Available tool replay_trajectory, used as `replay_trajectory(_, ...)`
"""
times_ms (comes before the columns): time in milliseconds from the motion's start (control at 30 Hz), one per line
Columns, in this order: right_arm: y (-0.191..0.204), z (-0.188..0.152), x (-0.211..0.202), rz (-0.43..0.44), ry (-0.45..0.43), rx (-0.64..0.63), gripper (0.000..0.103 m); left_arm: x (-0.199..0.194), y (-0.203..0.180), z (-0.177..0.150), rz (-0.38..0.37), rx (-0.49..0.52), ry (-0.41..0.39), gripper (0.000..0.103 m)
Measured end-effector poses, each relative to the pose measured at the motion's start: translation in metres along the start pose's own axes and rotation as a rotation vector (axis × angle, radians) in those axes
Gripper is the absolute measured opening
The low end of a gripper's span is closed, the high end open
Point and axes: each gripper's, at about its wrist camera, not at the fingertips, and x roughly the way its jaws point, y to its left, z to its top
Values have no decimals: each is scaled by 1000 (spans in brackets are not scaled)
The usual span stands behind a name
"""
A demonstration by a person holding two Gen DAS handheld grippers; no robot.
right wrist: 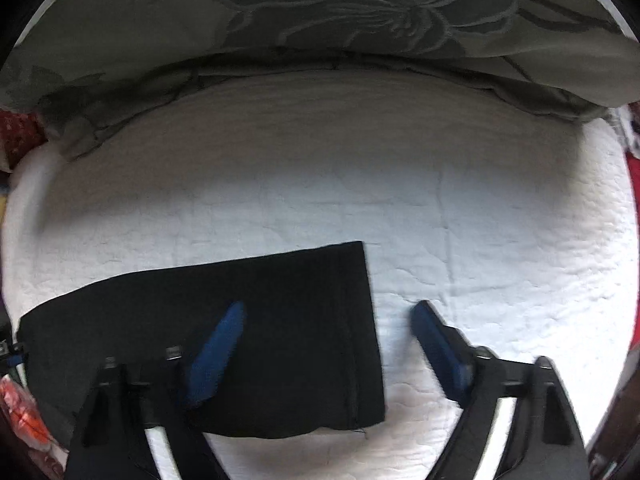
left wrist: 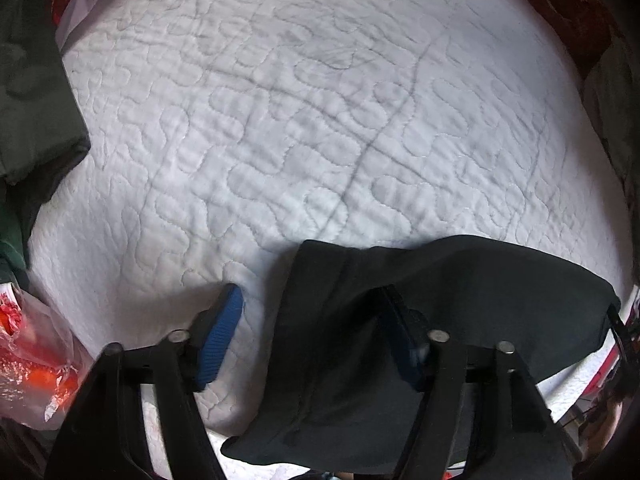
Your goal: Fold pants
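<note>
The black pants point(left wrist: 460, 300) lie folded into a flat rectangle on the white quilted bed point(left wrist: 280, 120). In the left wrist view my left gripper point(left wrist: 312, 300) is open: its left blue pad point(left wrist: 224, 332) is over bare quilt, its right finger over the pants. In the right wrist view the pants point(right wrist: 280, 320) lie at lower left. My right gripper point(right wrist: 328, 316) is open and straddles their right edge: left pad point(right wrist: 218, 348) over the cloth, right pad point(right wrist: 436, 340) over the quilt. Neither gripper holds anything.
A dark green patterned bedcover point(right wrist: 320, 20) is bunched along the far side of the bed, and it also shows in the left wrist view point(left wrist: 32, 92). A red and clear plastic bag point(left wrist: 32, 360) lies at the left. Red patterned fabric point(left wrist: 560, 0) borders the bed.
</note>
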Motion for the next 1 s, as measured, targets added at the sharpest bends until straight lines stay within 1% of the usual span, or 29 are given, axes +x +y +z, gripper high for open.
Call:
replay_trajectory(33,2,0,-2,6,-7,-14,57,-5,-8,1,-18,4,3,40)
replay_trajectory(67,5,1,-4,-1,-15,-38,39,-11,-15,0,-8,9,0,32)
replay_trajectory(100,7,1,-6,7,-19,-58,18,-18,-23,-1,10,30,-8,26)
replay_trajectory(133,9,0,-9,33,-19,-71,11,-22,-30,-1,31,47,-17,26)
replay_trajectory(200,14,-3,-16,22,-39,-105,10,-35,-45,-1,72,76,-45,25)
replay_trajectory(300,21,-11,-37,30,-92,-123,10,-63,-57,-10,77,80,-93,24)
replay_trajectory(367,20,-17,-50,37,-132,-123,10,-82,-58,-16,74,76,-118,24)
replay_trajectory(433,18,-24,-63,45,-163,-126,10,-100,-56,-29,68,73,-145,24)
replay_trajectory(533,18,-35,-88,60,-200,-123,10,-134,-63,-51,84,89,-207,24)
replay_trajectory(567,21,-43,-96,61,-213,-124,10,-140,-65,-60,88,92,-226,24)
replay_trajectory(600,21,-47,-102,66,-224,-123,10,-144,-69,-61,90,93,-242,24)
replay_trajectory(633,20,-55,-109,70,-232,-123,10,-141,-65,-68,90,90,-258,24)
replay_trajectory(667,19,-62,-114,73,-239,-121,10,-148,-63,-77,90,87,-273,24)
replay_trajectory(733,9,-75,-128,90,-250,-106,10,-132,-36,-98,94,83,-301,24)
replay_trajectory(833,1,-103,-133,97,-266,-89,10,-107,-3,-106,88,61,-325,24)
replay_trajectory(933,-1,-133,-140,93,-265,-70,10,-87,13,-123,64,12,-321,24)
replay_trajectory(1000,-7,-158,-140,101,-260,-39,10,-70,27,-139,42,-26,-289,24)
